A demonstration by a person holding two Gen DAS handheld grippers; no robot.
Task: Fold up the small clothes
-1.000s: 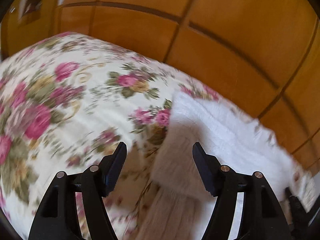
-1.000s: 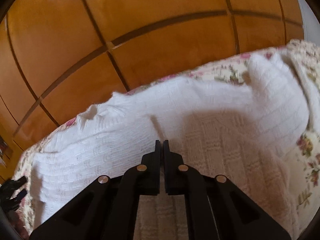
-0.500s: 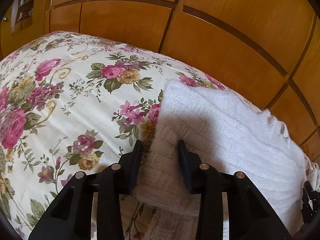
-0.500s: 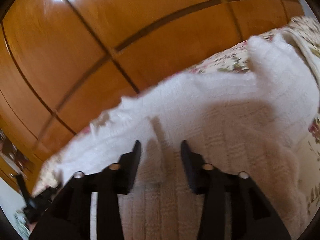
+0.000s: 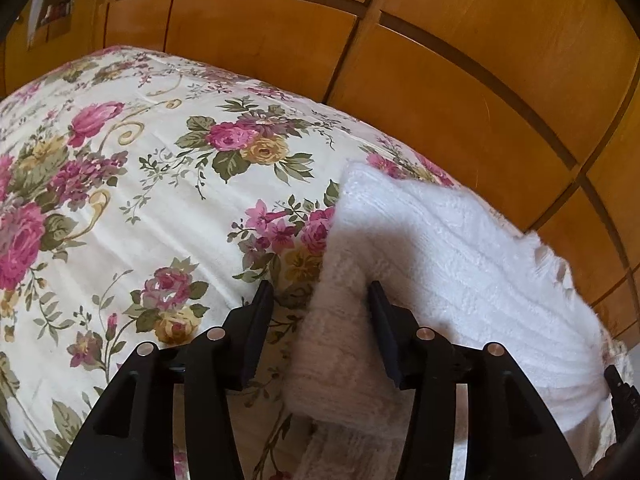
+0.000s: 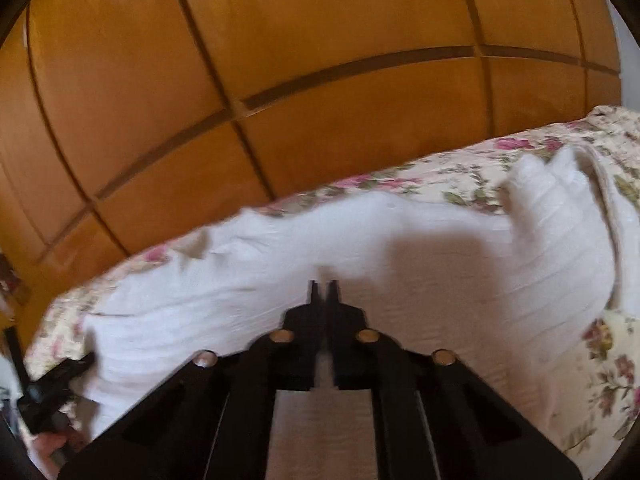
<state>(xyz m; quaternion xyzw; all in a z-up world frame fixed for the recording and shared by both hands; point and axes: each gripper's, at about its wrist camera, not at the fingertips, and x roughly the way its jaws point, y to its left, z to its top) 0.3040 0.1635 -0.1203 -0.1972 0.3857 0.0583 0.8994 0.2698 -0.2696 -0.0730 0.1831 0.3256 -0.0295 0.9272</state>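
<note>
A white knitted garment [image 5: 460, 272] lies on the floral bedspread [image 5: 132, 200]. In the left wrist view my left gripper [image 5: 320, 304] is open, its jaws standing either side of a raised fold at the garment's left edge. In the right wrist view my right gripper [image 6: 325, 292] has its jaws together over the middle of the garment [image 6: 460, 280]; whether cloth is pinched between them is hidden. The other gripper [image 6: 52, 392] shows at the garment's left end.
A wooden panelled wardrobe [image 5: 440, 60] stands just behind the bed's far edge and fills the top of the right wrist view [image 6: 280, 80]. The bedspread [image 6: 600, 380] stretches to the left of the garment and to its right.
My left gripper narrowed around the garment's edge fold, then widened again. My right gripper opened half a second ago and has shut again. Both views shifted slightly.
</note>
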